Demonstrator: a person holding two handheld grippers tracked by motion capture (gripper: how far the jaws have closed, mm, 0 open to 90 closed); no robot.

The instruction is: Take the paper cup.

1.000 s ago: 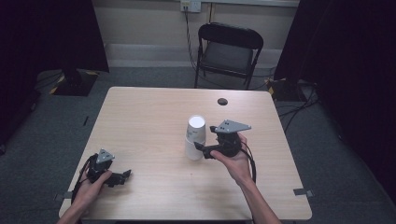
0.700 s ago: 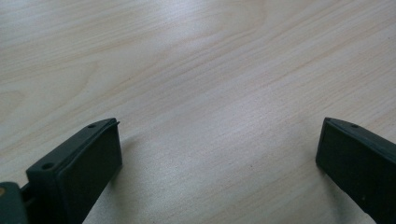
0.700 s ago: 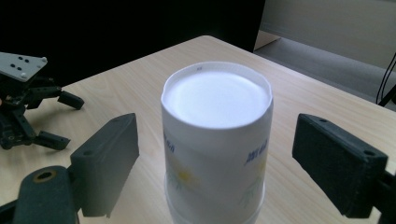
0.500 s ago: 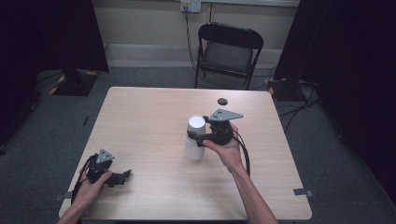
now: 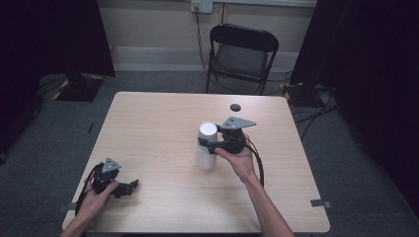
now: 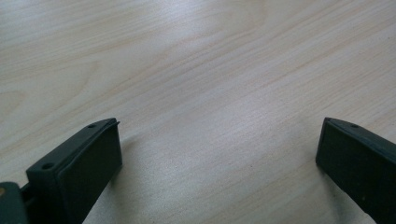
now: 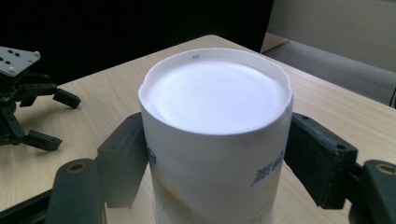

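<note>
A white paper cup [image 5: 205, 159] stands base-up near the middle of the wooden table [image 5: 148, 123]. My right gripper [image 5: 208, 143] comes at it from the right and is shut on its upper part. In the right gripper view the two black jaws press on both sides of the white paper cup [image 7: 215, 93], whose wall is slightly dented and carries blue print. My left gripper [image 5: 129, 187] rests in a hand at the table's front left corner. Its jaws stand wide apart over bare wood in the left gripper view [image 6: 219, 154]. The left gripper [image 7: 21, 88] also shows beyond the cup.
A small black round object [image 5: 235, 106] lies near the table's far edge. A black folding chair [image 5: 242, 49] stands behind the table. Dark curtains hang at both sides, and cables run over the floor at the right.
My right gripper has shifted a little left and towards the far side, closing in on the cup. The left gripper has stayed where it was.
</note>
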